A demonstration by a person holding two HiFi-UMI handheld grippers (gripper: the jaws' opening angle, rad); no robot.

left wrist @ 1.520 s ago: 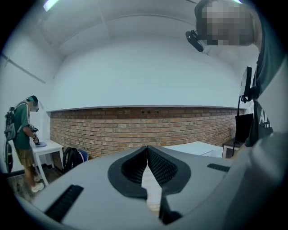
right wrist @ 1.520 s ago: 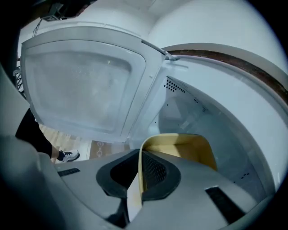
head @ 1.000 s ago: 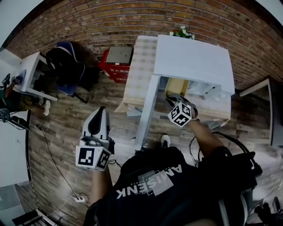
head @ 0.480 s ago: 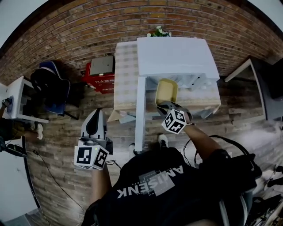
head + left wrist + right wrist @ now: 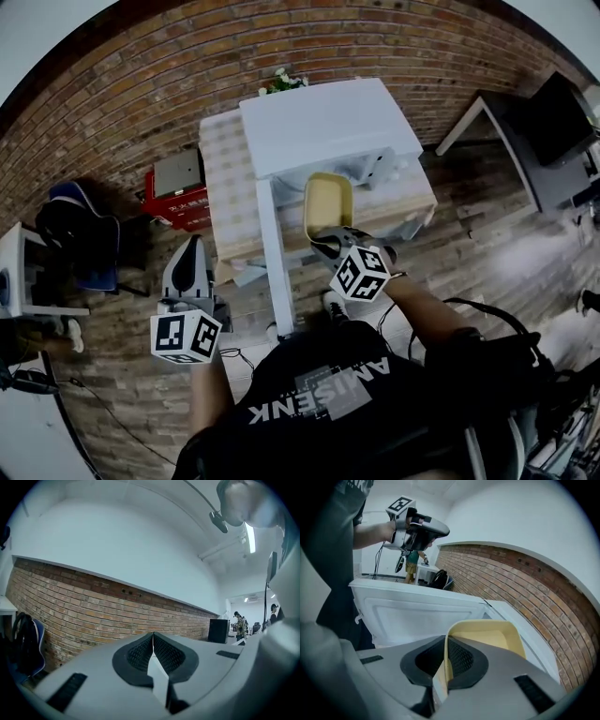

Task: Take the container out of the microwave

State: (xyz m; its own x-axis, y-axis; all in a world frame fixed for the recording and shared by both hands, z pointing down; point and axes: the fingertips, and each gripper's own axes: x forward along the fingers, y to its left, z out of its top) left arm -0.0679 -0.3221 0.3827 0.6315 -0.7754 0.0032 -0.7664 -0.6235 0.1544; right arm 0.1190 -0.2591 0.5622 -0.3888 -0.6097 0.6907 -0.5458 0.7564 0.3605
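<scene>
Rising clear of the microwave (image 5: 319,122), the right gripper (image 5: 322,246) is clamping the rim of the yellow container (image 5: 328,202), holding it just outside the opening beside the open door (image 5: 275,253). The left gripper (image 5: 192,251) is hovering aside, jaws pressed together, empty.

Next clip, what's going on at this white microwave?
A person works with two handheld grippers. The right gripper is shut on the rim of a yellow container, holding it just in front of the white microwave, whose door stands open. The left gripper is shut and empty, held off to the left, clear of the microwave.
</scene>
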